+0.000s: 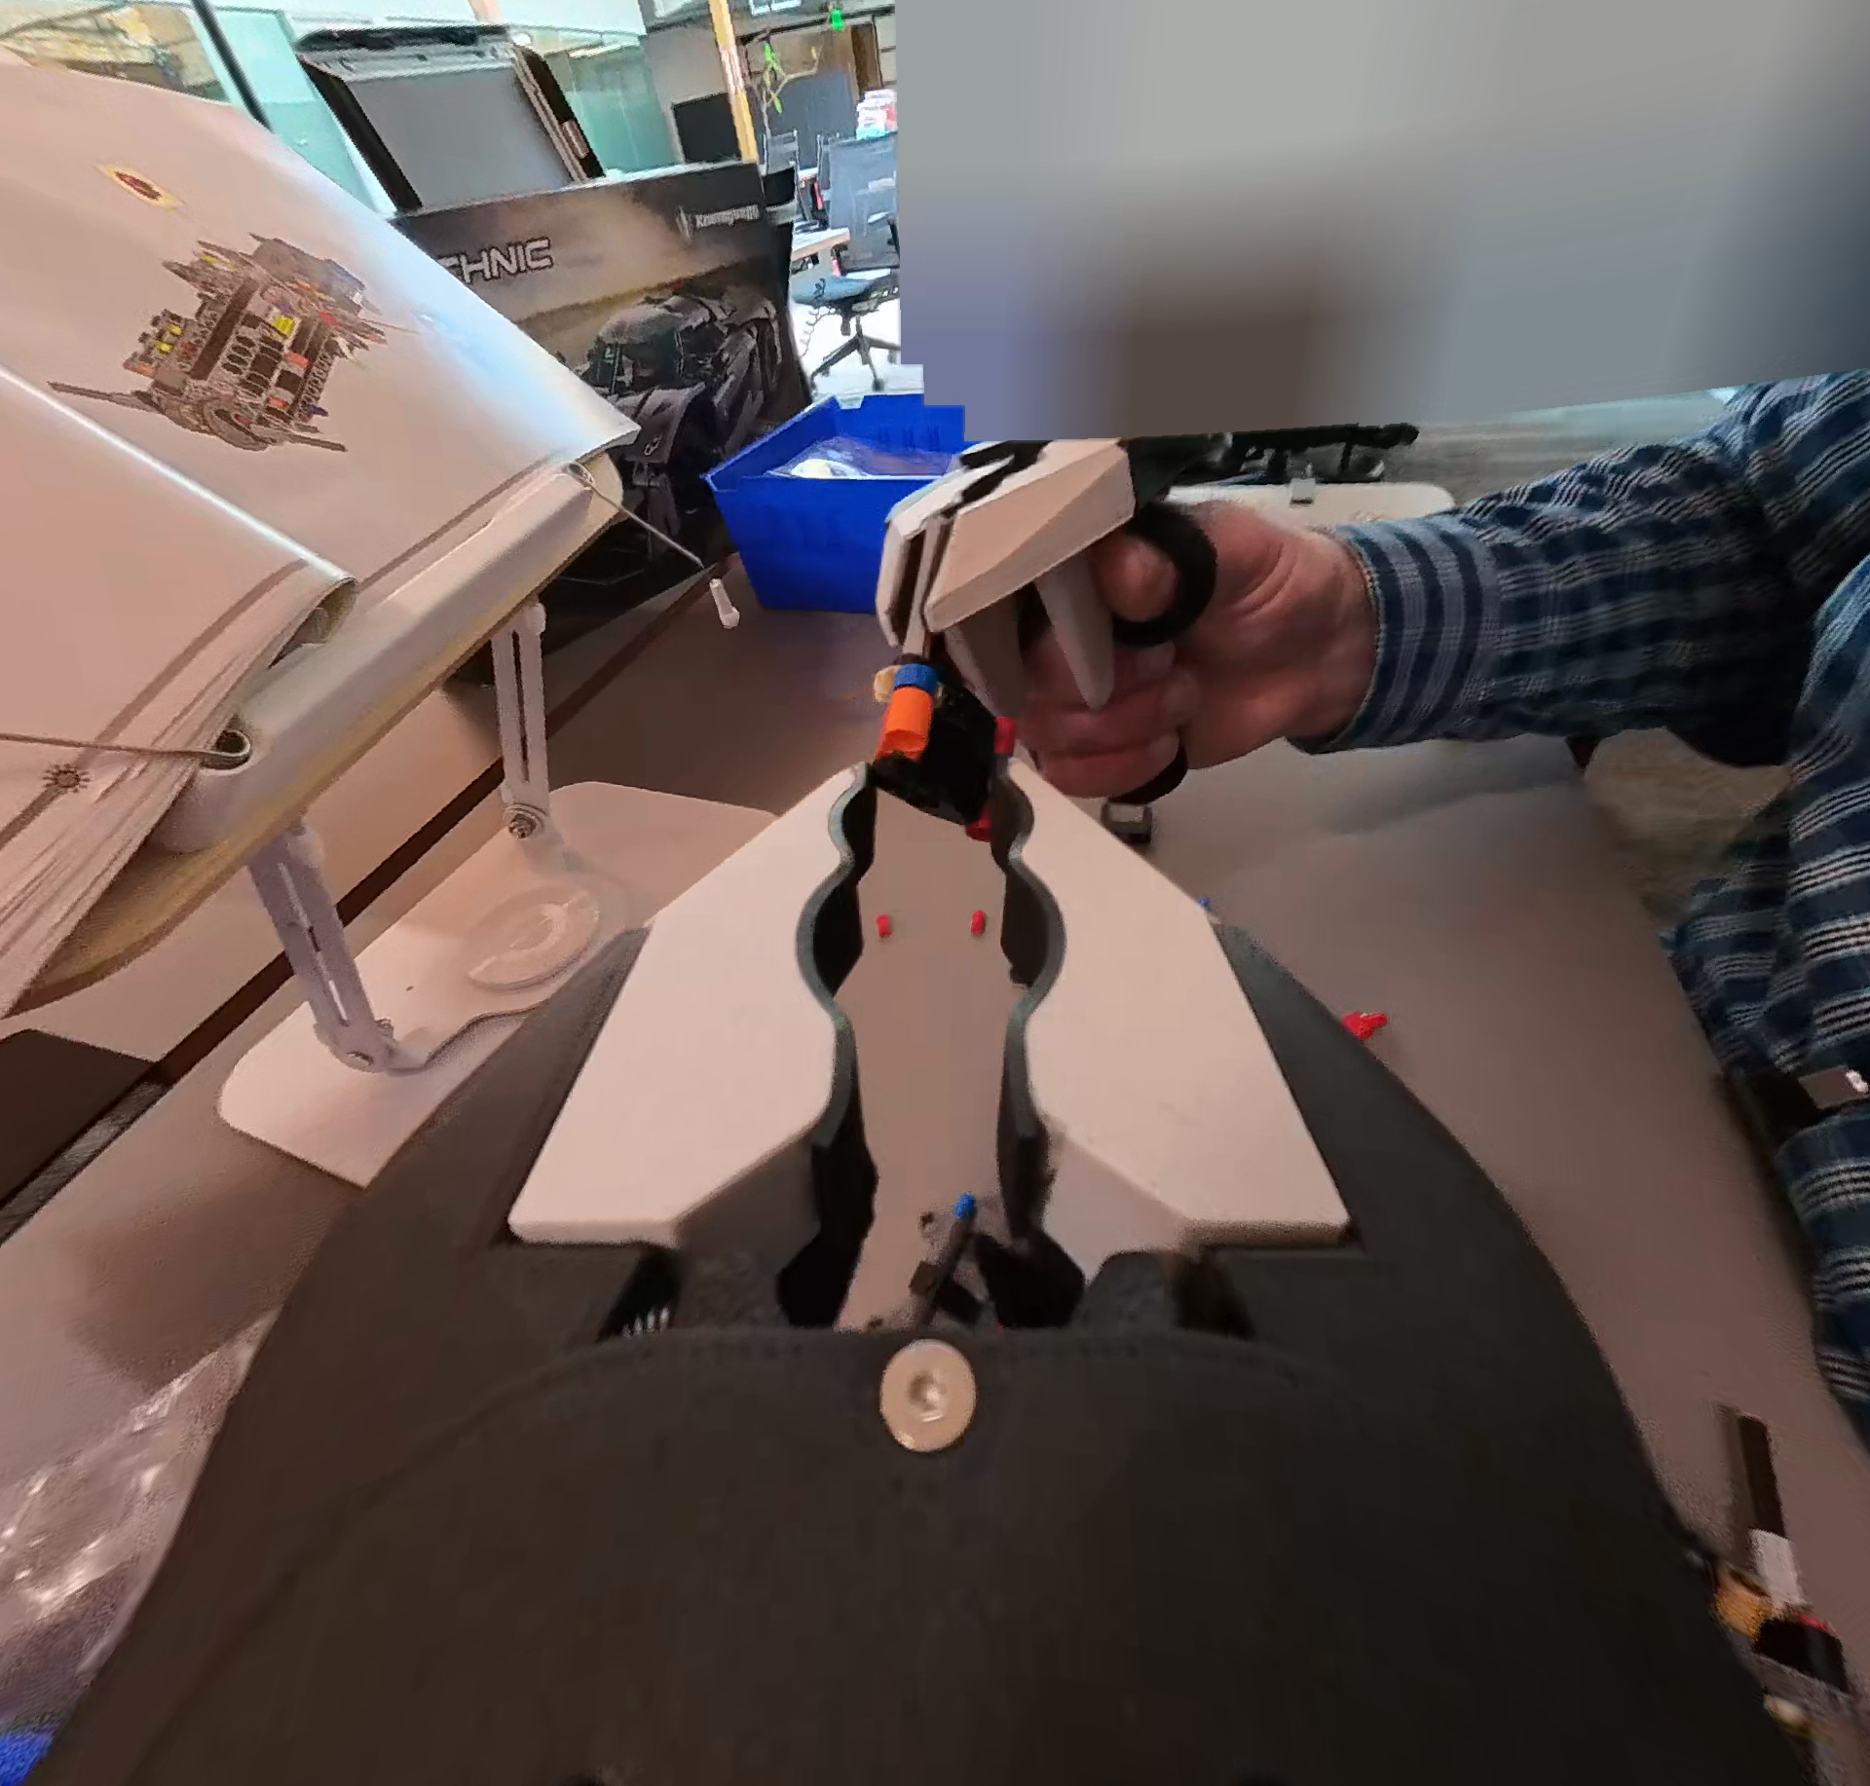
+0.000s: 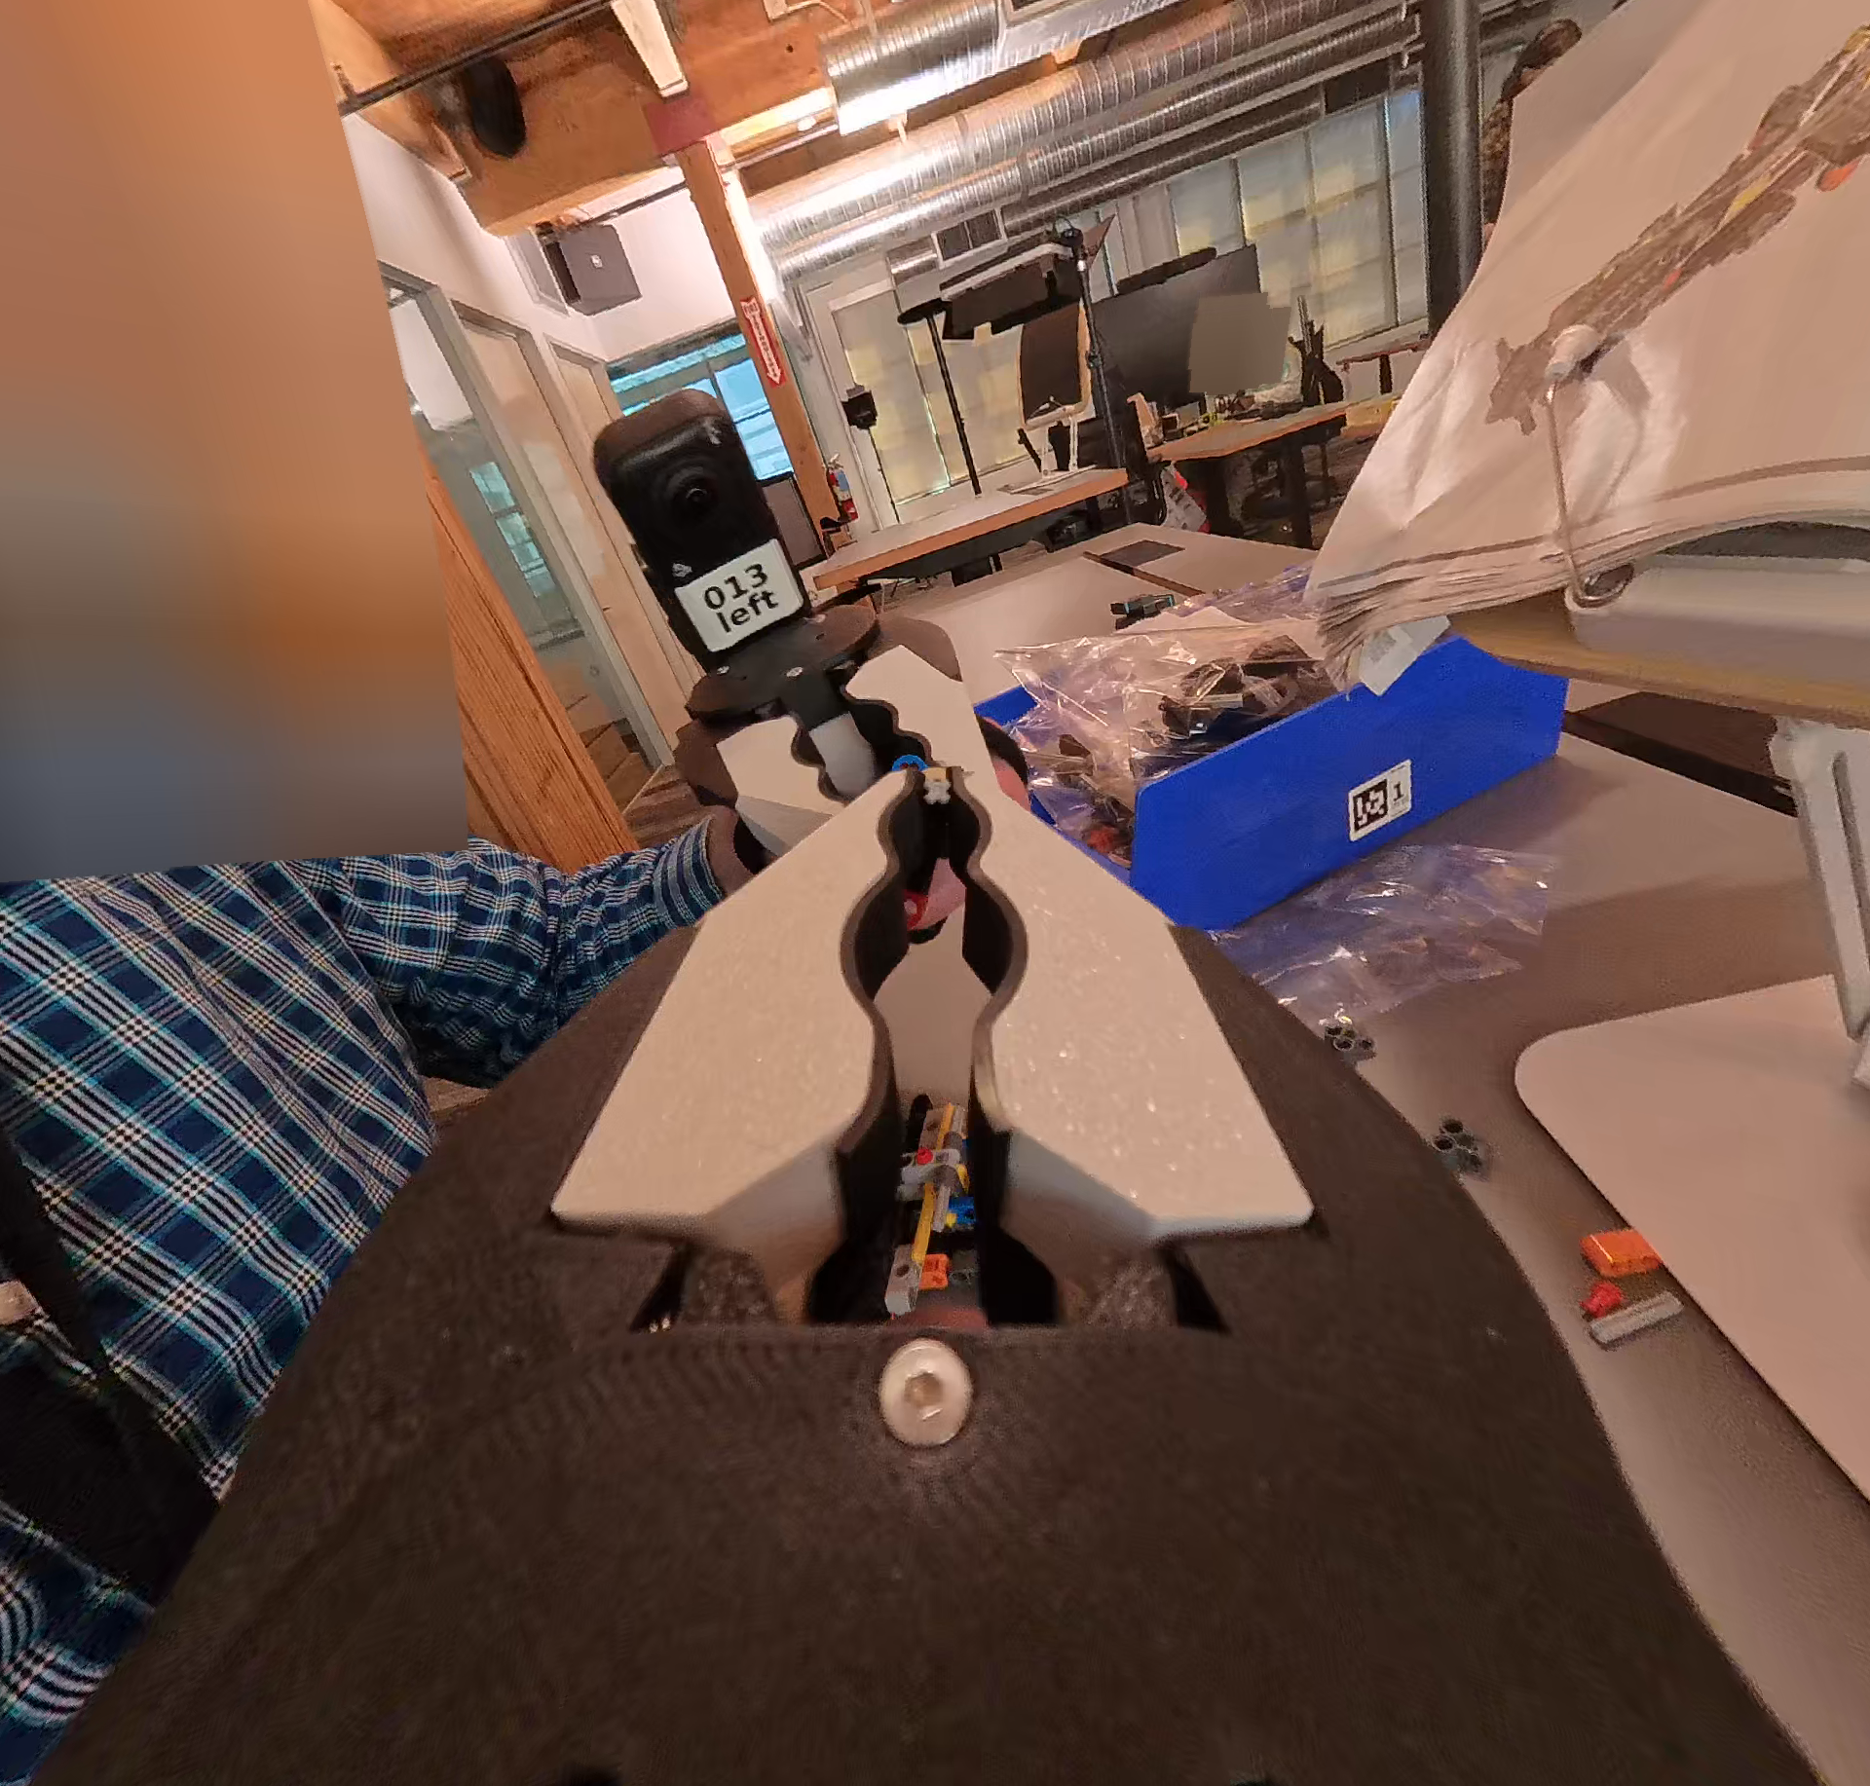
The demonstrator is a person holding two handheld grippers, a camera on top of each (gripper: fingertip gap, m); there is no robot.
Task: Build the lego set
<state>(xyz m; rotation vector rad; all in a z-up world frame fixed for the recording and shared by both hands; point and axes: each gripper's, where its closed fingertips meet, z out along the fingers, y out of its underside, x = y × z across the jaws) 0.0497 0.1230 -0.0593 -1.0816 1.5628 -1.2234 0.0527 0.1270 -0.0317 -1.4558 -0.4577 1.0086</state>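
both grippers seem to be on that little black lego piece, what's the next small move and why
Probably steady the black lego assembly with the left gripper and let the right gripper press the orange piece home: both tips meet on it in mid-air, above the table.

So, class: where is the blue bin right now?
In the right wrist view the blue bin sits on the table right of the grippers, under the open manual, with clear parts bags in it.

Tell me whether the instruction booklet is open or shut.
Open. The instruction booklet lies spread on its white stand, pages curled over and a printed build diagram facing up.
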